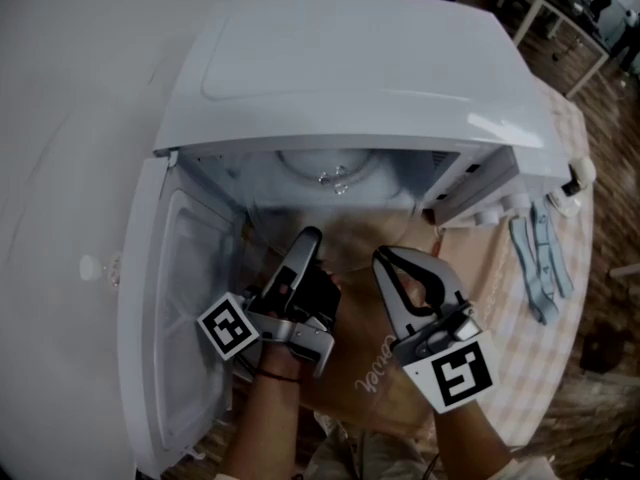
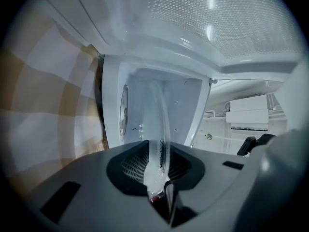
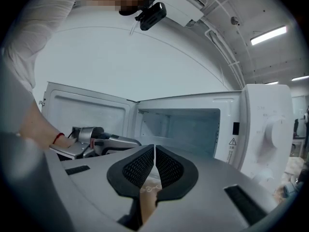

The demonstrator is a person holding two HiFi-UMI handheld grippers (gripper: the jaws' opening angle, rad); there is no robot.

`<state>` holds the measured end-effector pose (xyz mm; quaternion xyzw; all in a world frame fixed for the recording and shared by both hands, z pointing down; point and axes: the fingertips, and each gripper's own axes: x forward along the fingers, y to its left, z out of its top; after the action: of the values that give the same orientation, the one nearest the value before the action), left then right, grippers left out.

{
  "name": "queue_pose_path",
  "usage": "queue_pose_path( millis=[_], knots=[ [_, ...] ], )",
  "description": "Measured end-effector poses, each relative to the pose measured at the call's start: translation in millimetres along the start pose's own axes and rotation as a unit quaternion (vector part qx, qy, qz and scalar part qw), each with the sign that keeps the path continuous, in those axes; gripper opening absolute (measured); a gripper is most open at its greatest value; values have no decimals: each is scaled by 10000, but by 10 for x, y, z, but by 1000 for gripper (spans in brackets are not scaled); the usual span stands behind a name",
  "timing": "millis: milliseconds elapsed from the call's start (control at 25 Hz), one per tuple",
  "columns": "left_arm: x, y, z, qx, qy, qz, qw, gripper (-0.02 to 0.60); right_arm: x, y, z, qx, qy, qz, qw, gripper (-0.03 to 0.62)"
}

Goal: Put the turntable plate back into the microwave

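You held the glass turntable plate (image 2: 160, 124) by its rim in your left claw (image 2: 159, 167), edge-on at frame centre before the open microwave (image 1: 350, 68), right claw (image 3: 154, 170) closed on nothing; likely heavy, slick and breakable, it was best gripped at the thick rim.

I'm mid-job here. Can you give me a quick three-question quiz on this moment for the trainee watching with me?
1. True or false: the door of the microwave is shut.
2. Which gripper holds the glass turntable plate? A) left gripper B) right gripper C) neither
3. Fill in: the right gripper's jaws are ____, with nothing held between them.

Key:
1. False. The door stands open on the person's left.
2. A. The left gripper's jaws clamp the plate's rim, seen edge-on in the left gripper view.
3. Shut.
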<state>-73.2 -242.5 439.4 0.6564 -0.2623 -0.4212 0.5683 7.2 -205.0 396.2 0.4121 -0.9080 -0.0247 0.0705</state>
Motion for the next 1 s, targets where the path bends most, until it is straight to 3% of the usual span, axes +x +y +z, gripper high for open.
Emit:
queue_pose_path(
  millis=[360,680,1000],
  knots=[
    [97,42,36,-26,-108,22,9999,69,132,67,-5,192,-108,95,9997,34],
    [142,60,54,-166,-160,30,9997,71,187,129,117,156,-751,266,9967,34],
    [175,45,64,56,-171,44,9998,71,179,122,134,-3,-1116,355,9931,34]
  ],
)
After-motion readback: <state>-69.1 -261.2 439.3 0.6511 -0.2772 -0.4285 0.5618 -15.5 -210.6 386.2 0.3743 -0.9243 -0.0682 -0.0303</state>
